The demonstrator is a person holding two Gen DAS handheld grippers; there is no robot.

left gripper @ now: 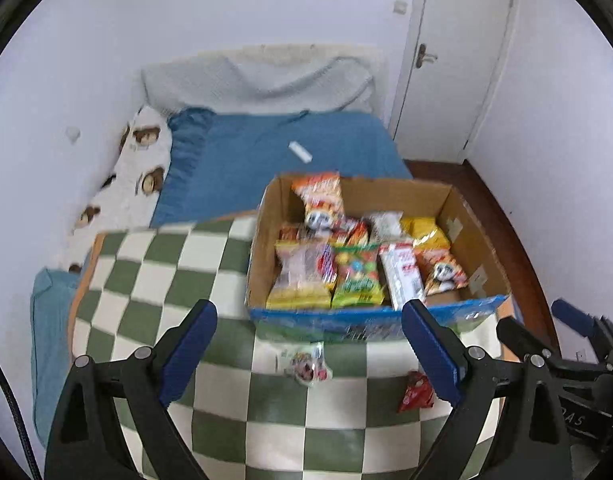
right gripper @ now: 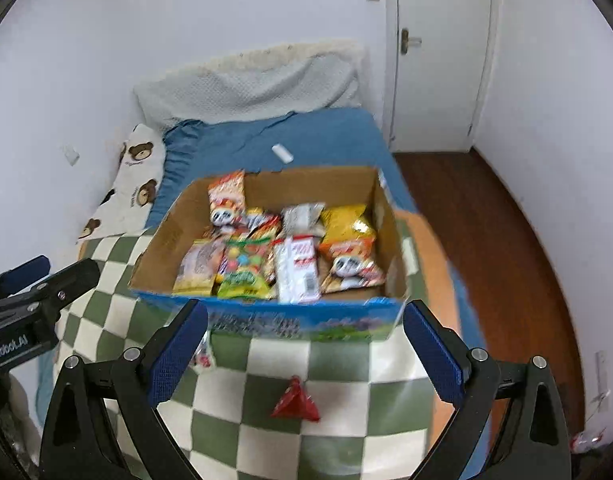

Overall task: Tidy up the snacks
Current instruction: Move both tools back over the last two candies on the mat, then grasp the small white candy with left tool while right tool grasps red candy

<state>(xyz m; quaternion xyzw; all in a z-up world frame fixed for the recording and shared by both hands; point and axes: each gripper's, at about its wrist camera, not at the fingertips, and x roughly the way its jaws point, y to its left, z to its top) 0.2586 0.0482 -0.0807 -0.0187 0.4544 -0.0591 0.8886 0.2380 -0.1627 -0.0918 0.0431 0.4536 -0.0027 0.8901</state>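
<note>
An open cardboard box [left gripper: 472,236] [right gripper: 386,216] with a blue front holds several snack packets and sits on a green-and-white checkered blanket [left gripper: 154,264] [right gripper: 346,364]. A clear packet with a colourful print [left gripper: 306,366] lies in front of the box; in the right wrist view it is partly hidden by a finger [right gripper: 200,356]. A small red packet [left gripper: 416,392] [right gripper: 295,402] lies nearby. My left gripper [left gripper: 310,344] is open and empty above the clear packet. My right gripper [right gripper: 304,344] is open and empty above the red packet.
The blanket covers a bed with a blue sheet [left gripper: 266,148], a bear-print pillow [left gripper: 142,168] and a grey pillow [left gripper: 258,80]. A small white object [left gripper: 300,151] lies on the sheet. Wooden floor [right gripper: 486,240] and a white door [right gripper: 438,52] are to the right.
</note>
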